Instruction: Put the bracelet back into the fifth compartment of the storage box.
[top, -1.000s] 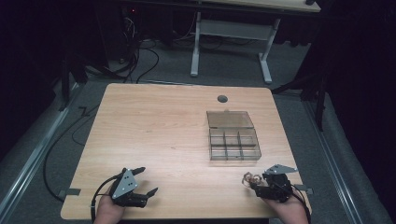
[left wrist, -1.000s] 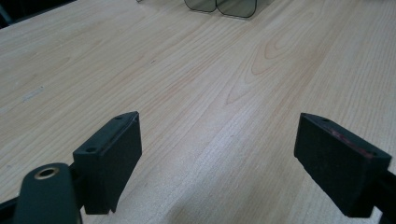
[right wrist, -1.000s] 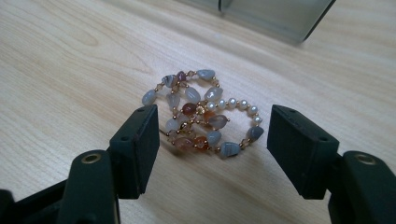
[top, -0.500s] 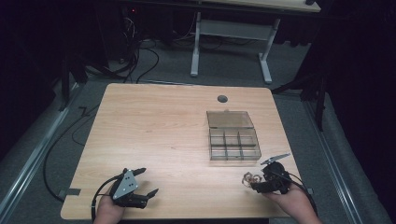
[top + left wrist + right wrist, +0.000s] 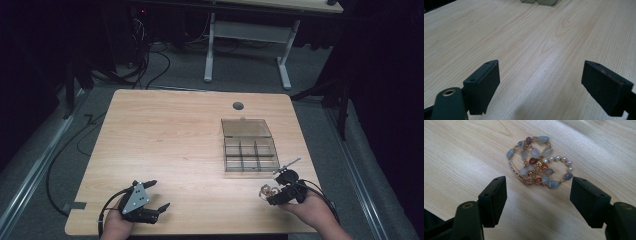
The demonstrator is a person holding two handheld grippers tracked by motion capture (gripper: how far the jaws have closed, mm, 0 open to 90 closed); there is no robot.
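While its lid lies folded back, the compartment box is seen empty on the table. The beaded bracelet lies just ahead of the right gripper, whose jaws have just been opening, nothing between them. The left gripper is held open over bare wood.
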